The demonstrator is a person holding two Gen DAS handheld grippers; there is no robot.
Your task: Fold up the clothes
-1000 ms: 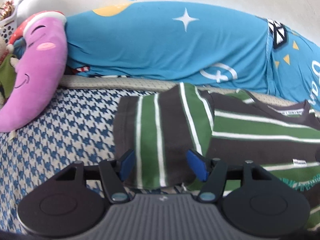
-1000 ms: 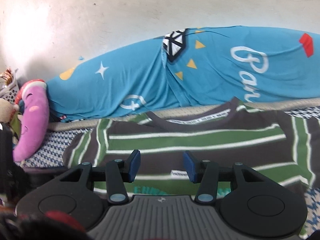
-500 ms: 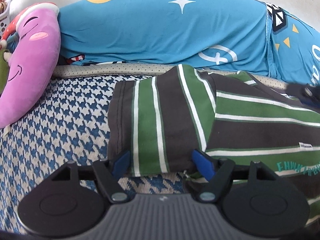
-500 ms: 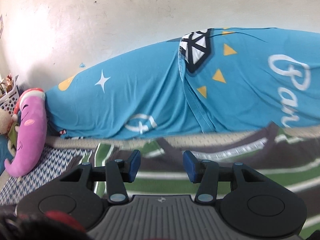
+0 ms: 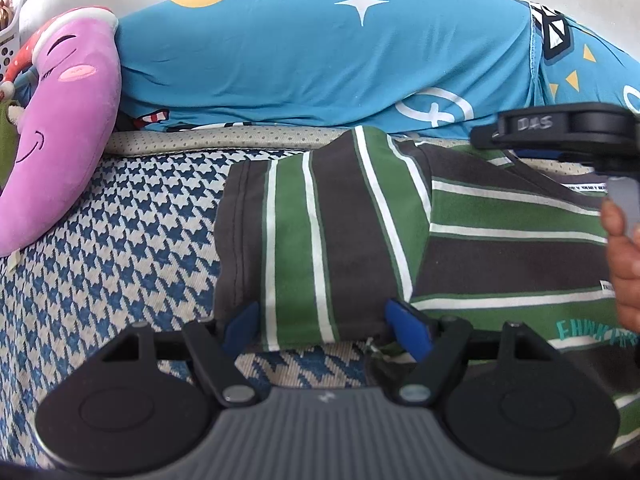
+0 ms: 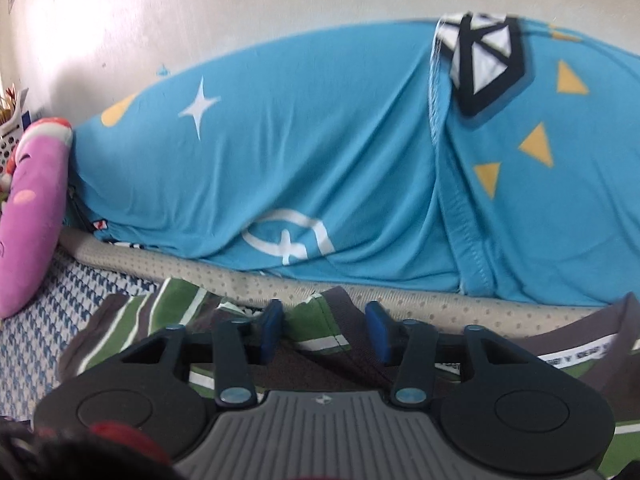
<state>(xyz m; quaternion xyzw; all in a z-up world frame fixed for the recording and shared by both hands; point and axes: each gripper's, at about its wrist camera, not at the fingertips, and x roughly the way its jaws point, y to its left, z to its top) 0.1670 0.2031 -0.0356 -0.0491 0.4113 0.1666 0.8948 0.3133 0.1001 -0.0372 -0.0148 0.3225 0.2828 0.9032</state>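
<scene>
A brown T-shirt with green and white stripes (image 5: 500, 240) lies on the blue-and-white houndstooth bed cover (image 5: 120, 232), its sleeve folded inward. The left gripper (image 5: 324, 326) spreads released fingers around the sleeve's hem; the right gripper (image 6: 325, 330), fingers also released, hovers at the collar. A pink moon-shaped plush pillow (image 5: 64, 128) rests beside.

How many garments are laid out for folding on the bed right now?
1: a striped shirt lies flat on the houndstooth bedspread, its sleeve folded over by the left gripper. Others may lie out of view.
</scene>
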